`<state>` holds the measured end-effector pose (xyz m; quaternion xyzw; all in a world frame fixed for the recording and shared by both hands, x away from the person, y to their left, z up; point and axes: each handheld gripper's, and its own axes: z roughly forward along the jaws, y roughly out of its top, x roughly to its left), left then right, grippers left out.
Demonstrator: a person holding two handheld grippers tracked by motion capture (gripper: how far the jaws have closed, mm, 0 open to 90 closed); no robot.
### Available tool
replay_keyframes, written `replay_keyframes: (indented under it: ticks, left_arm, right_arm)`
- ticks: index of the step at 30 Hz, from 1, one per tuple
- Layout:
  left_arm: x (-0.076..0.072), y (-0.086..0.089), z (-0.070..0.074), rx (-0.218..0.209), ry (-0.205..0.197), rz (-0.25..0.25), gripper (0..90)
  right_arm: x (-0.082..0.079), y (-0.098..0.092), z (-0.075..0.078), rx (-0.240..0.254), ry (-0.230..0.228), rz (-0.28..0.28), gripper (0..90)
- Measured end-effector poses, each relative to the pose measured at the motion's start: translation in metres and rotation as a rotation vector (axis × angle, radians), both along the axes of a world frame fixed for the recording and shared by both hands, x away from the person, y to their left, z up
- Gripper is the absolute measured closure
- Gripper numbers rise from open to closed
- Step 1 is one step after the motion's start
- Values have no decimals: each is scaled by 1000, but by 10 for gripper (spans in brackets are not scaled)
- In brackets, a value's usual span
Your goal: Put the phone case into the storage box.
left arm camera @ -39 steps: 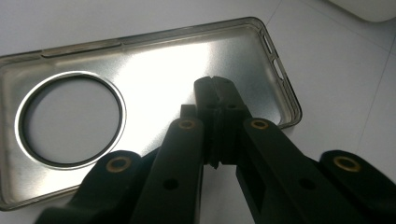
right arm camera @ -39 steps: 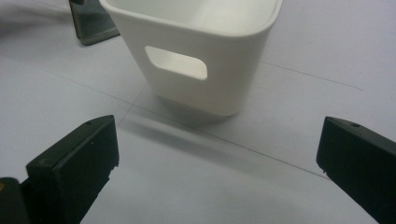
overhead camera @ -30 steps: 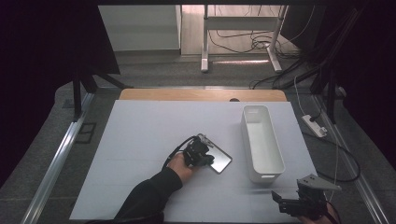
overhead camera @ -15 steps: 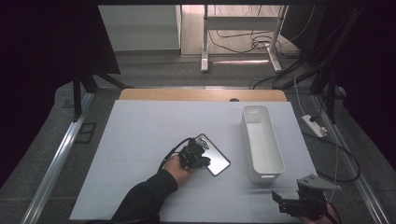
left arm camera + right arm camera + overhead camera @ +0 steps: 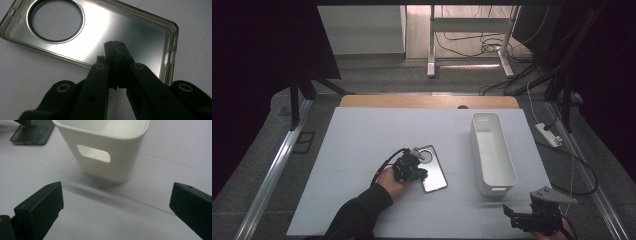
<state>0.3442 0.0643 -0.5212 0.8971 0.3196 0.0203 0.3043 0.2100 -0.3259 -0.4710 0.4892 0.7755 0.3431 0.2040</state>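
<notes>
A clear, glossy phone case (image 5: pixel 435 176) with a round camera hole lies open side up on the white table, left of the bin. My left gripper (image 5: pixel 419 171) is shut, held by a hand in a dark sleeve. In the left gripper view its closed tips (image 5: pixel 115 45) sit over the case's inner face (image 5: pixel 142 30), just past the near rim; I cannot tell if they touch. My right gripper (image 5: pixel 524 209) hovers open near the table's front right corner. Its wide-apart jaws (image 5: pixel 116 192) point at the bin's near end, with nothing between them.
A long white bin (image 5: pixel 501 184) stands empty at the right, its handle cut-out (image 5: pixel 93 153) facing the right gripper. The phone case's corner (image 5: pixel 32 132) shows at upper left there. A power strip (image 5: pixel 548 135) and cables lie on the floor beyond the table's right edge.
The left hand and its shut gripper have shifted a little to the left and toward the front edge, and the phone case has moved slightly with them. The right gripper has stayed still.
</notes>
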Motion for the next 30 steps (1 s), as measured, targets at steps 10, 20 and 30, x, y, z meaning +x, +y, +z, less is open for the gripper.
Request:
replay_keyframes:
  ticks: [10,20,30]
  left_arm:
    - [1,18,0,18,-6,25,892]
    - [5,38,0,28,-10,76,891]
    - [12,51,-1,55,-35,115,891]
  right_arm:
    - [0,0,0,-1,0,-1,0]
    - [0,0,0,1,-1,-2,0]
    - [0,0,0,1,-1,-3,0]
